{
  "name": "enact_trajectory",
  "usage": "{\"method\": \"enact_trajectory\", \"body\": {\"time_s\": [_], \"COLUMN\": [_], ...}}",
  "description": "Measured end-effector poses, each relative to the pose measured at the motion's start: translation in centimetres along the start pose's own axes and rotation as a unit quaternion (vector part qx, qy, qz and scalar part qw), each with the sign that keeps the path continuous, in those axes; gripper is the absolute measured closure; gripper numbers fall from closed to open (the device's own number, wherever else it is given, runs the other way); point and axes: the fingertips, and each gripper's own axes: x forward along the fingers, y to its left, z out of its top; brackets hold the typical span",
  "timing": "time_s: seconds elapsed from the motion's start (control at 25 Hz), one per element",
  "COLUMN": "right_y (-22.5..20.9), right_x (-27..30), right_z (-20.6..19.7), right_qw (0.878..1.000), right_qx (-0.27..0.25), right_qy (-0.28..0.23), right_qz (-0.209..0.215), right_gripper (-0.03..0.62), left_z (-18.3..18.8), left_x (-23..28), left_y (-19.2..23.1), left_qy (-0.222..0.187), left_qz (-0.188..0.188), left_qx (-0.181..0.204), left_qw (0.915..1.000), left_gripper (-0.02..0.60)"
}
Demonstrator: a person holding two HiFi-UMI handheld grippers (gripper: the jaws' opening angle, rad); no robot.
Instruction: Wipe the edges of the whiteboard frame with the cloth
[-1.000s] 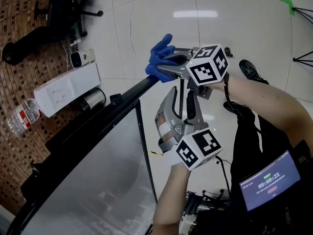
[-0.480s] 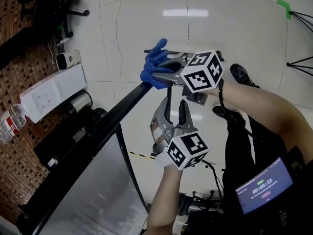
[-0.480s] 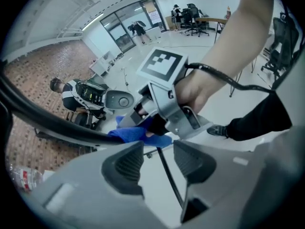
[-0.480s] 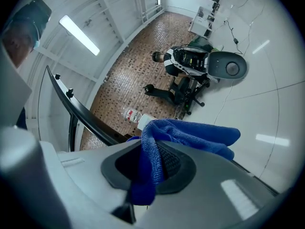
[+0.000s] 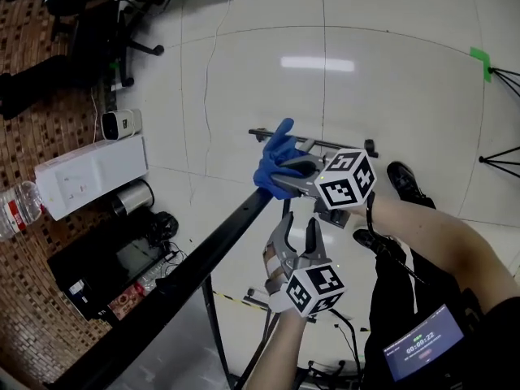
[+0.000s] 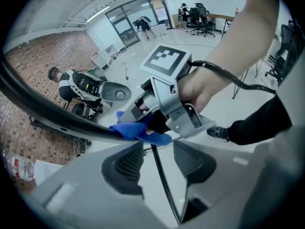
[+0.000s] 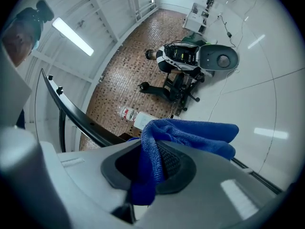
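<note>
Right gripper view | cloth [image 7: 190, 133] pinched between fingers [image 7: 187, 176] | touching whiteboard frame [image 7: 71, 110]

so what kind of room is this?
Probably an open-plan office or lab: glossy white tiled floor, office chairs beside a desk, glass doors at the far end.

Parts that are cut off, tucked away or too small

In the head view the black whiteboard frame [image 5: 191, 270] runs out of the picture at 7 o'clock. The water bottle [image 5: 18, 211] is cut by the edge at 9 o'clock. The numbers on the small screen [image 5: 422, 344] at 5 o'clock are too tiny to read. In the right gripper view the low end of the blue cloth [image 7: 190, 130] is tucked out of sight between the jaws of the right gripper [image 7: 153, 156].
</note>
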Motion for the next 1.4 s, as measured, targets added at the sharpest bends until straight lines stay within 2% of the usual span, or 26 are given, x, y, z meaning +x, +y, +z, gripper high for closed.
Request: {"method": "enact_trajectory", "body": {"time_s": [0.32,0.52,0.68,0.84,1.08,1.4], "right_y": [-3.3,-4.7,-6.0,-7.6,-10.4,-14.0], "right_x": [0.1,0.3,0.6,0.8,0.7,0.4], "right_z": [-1.0,-1.5,-1.6,-2.2,-3.2,-4.6], "right_qw": [1.000,1.000,0.999,0.999,0.997,0.993], "right_qx": [0.000,0.009,0.009,0.009,0.025,0.029], "right_qy": [0.010,0.010,0.016,0.025,0.034,0.063], "right_qz": [-0.021,-0.028,-0.033,-0.043,-0.064,-0.093], "right_gripper": [0.543,0.543,0.543,0.543,0.543,0.543], "left_z": [-0.7,-0.7,-1.1,-2.0,-3.4,-4.7], "left_x": [3.5,5.2,6.7,7.8,9.4,11.2], "left_y": [-0.1,0.0,0.0,0.2,-0.4,-1.2], "left_qy": [-0.005,-0.020,-0.044,-0.052,-0.044,-0.037], "left_qz": [-0.014,-0.008,-0.010,-0.005,-0.011,-0.014], "left_qx": [-0.084,-0.110,-0.157,-0.196,-0.210,-0.199], "left_qw": [0.9963,0.9937,0.9865,0.9792,0.9766,0.9793], "left_gripper": [0.383,0.383,0.385,0.385,0.385,0.383]}}
